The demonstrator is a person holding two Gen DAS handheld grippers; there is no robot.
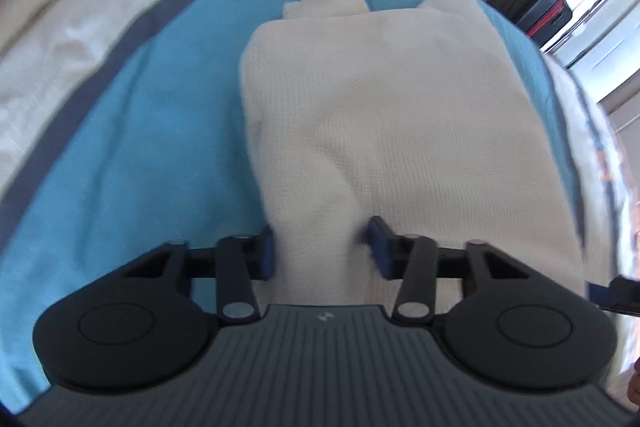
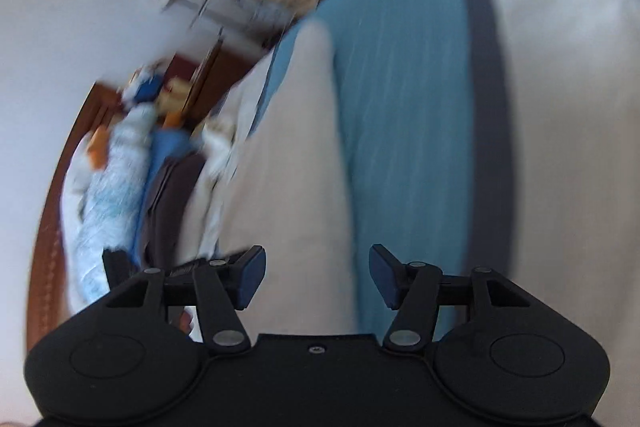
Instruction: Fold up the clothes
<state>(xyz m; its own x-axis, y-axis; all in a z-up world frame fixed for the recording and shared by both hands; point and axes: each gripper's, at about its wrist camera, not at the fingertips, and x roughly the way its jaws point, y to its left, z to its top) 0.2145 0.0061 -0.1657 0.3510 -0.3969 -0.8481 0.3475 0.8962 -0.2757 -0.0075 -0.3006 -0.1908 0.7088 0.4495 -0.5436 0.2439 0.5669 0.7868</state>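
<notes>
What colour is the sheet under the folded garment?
Light blue sheet; clearest in the left wrist view.

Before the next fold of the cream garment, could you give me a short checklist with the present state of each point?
1. Cream garment lies on the blue cloth: ok.
2. A ridge of garment sits between the left gripper's fingers: ok.
3. Left pads pressing firmly: cannot tell.
4. Right gripper open, nothing gripped: ok.
5. Far end tidy: not ok, bunched.
6. Right view sharp: not ok, blurred.
</notes>
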